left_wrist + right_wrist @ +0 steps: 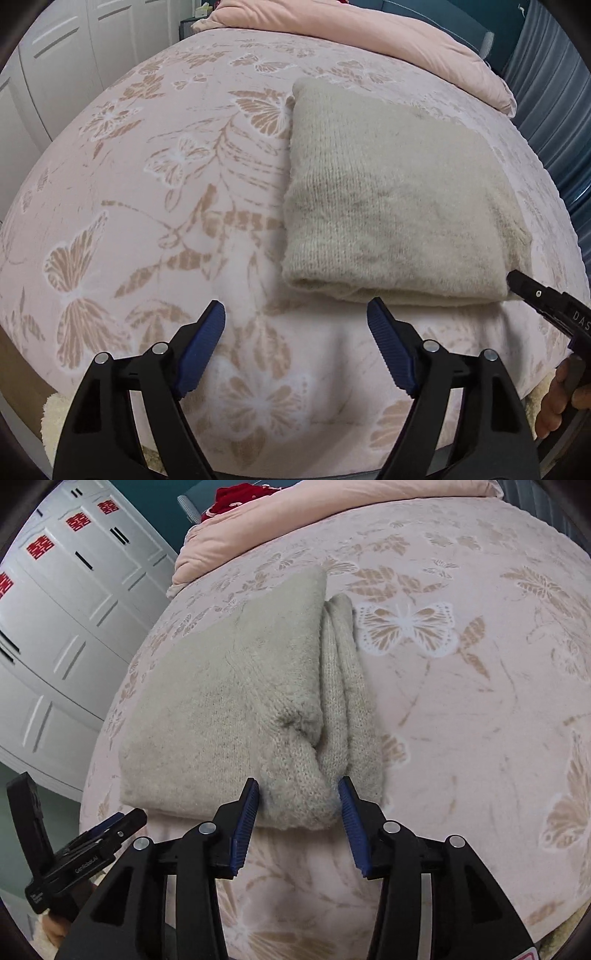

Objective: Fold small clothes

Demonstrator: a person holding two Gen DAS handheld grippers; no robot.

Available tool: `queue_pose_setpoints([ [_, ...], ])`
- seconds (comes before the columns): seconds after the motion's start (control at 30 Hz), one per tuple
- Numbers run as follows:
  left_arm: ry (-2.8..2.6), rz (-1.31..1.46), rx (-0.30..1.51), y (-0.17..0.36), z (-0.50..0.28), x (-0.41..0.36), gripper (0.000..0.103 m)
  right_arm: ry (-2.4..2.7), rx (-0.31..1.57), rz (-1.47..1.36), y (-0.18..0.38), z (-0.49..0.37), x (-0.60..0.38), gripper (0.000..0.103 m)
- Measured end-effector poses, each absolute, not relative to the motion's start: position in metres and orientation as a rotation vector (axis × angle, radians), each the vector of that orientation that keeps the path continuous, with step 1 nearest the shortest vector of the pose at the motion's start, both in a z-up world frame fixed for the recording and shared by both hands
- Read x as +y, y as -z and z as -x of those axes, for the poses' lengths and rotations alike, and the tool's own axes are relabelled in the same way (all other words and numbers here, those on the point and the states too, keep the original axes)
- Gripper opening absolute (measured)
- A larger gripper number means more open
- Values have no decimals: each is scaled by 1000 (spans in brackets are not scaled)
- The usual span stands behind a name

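Note:
A beige knit garment (388, 206) lies folded into a thick rectangle on the pink butterfly bedspread (147, 221). My left gripper (295, 306) hovers just before the garment's near edge, open, with only bedspread between its blue pads. In the right wrist view the garment (221, 701) shows a folded sleeve along its right side. The right gripper (297, 786) stands open at the near right corner, with the bunched knit lying between its pads. The right gripper's tip (517, 280) shows at the garment's corner in the left view, and the left gripper (125, 819) shows low left in the right view.
A pink duvet (369, 33) is heaped at the far end of the bed, with a red cloth (240, 498) behind it. White wardrobe doors (55, 609) stand beside the bed. A blue curtain (546, 92) hangs on the other side. A hand (557, 402) holds the right gripper.

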State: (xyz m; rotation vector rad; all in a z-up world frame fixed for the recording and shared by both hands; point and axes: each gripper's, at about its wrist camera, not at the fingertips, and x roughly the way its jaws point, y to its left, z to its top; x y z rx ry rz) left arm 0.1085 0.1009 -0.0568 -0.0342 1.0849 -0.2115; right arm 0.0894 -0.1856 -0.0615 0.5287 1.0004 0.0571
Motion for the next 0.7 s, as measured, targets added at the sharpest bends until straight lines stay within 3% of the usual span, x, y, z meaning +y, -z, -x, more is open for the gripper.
queue_pose_setpoints([
  [0.03, 214, 20, 1075, 56, -112, 98, 77, -77, 993, -548, 56, -93, -186, 19],
  [0.07, 208, 7, 1069, 56, -116, 95, 69, -87, 957, -557, 44, -95, -187, 16],
  [0.1, 224, 10, 1070, 56, -119, 93, 50, -95, 912, -555, 29, -95, -189, 13],
  [0.17, 243, 52, 1081, 52, -124, 95, 25, -94, 850, -543, 4, -94, -194, 11],
  [0.27, 216, 40, 1087, 51, -124, 97, 11, -45, 949, -509, 31, -103, -207, 11],
  [0.33, 208, 47, 1127, 65, -124, 100, 11, -37, 1093, -487, 79, -109, -208, 11],
  [0.37, 198, 50, 1150, 72, -123, 102, 11, -41, 1078, -490, 85, -104, -207, 11],
  [0.53, 174, 33, 1152, 74, -114, 104, 13, -11, 1004, -541, 53, -91, -207, 24],
  [0.63, 182, 28, 1134, 61, -105, 108, 13, 15, 904, -505, 19, -77, -206, 25],
  [0.7, 194, 29, 1097, 44, -97, 110, 19, -13, 864, -456, 0, -77, -198, 23],
])
